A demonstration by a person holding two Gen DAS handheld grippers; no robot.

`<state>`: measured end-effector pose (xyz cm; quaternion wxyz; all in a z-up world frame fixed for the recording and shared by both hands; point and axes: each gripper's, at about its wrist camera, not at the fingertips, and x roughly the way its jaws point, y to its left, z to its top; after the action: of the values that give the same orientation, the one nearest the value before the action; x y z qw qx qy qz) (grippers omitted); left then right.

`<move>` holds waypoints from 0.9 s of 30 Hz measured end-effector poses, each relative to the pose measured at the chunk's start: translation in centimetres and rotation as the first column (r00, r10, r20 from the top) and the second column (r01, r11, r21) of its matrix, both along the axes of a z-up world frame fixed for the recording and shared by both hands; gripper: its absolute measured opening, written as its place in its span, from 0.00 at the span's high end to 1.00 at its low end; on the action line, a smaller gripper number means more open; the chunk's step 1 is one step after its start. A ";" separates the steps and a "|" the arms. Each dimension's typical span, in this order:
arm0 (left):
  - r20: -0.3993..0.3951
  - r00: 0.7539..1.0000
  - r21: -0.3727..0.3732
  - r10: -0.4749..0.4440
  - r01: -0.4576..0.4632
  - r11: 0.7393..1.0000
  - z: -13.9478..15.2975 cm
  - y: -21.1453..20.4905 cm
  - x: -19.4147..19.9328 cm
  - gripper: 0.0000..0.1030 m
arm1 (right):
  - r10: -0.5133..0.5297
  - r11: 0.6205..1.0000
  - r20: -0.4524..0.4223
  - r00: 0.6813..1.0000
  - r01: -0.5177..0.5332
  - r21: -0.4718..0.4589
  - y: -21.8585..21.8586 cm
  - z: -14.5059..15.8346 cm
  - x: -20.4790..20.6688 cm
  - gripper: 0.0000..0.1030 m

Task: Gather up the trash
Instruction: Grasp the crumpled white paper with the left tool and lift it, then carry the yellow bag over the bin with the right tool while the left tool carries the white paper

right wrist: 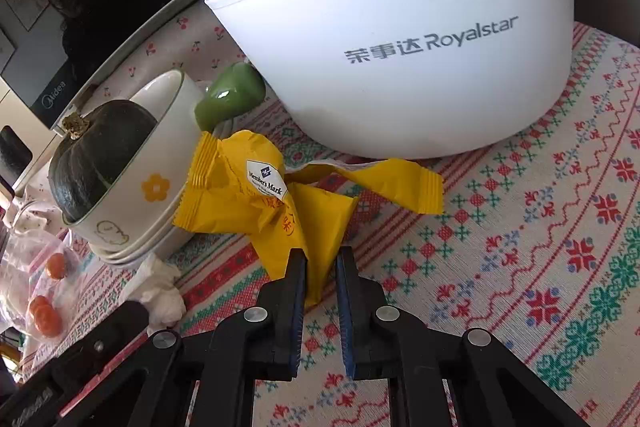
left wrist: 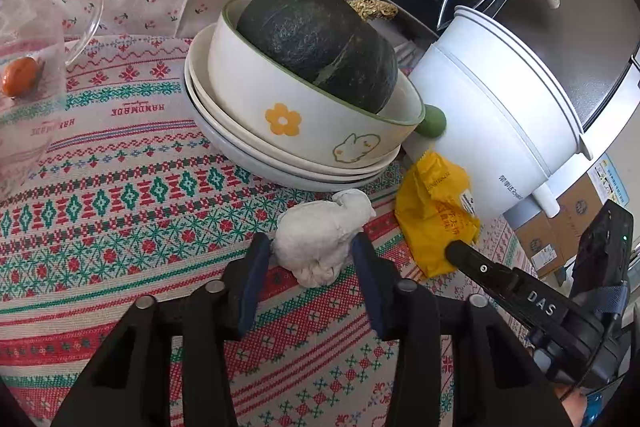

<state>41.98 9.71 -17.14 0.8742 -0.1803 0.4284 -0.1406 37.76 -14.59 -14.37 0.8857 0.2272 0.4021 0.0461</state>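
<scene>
Your left gripper (left wrist: 312,247) has its jaws set around the crumpled white tissue (left wrist: 324,239), the pads at its sides and seemingly just touching it; your right gripper (right wrist: 320,259) has its jaws drawn nearly together over the near corner of the yellow wrapper (right wrist: 276,203), though a sliver of gap shows beside the right pad, so you cannot tell whether the grip is firm; both pieces of trash lie on the patterned tablecloth (right wrist: 520,247); beyond them stands the flowered bowl (left wrist: 304,107) holding a dark green squash (left wrist: 320,43); just right of it is the white Royalstar cooker (right wrist: 400,39).
</scene>
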 end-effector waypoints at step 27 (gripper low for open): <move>0.031 0.999 0.098 -0.043 0.039 0.994 17.0 -6.3 -19.9 0.74 | 0.044 0.998 0.052 0.998 -0.042 -0.038 -9.2 12.2 -19.2 0.88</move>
<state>22.09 3.39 -0.12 0.8859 -0.1264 0.4236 -0.1405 18.56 -23.77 -2.19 0.8989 0.2006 0.3843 0.0638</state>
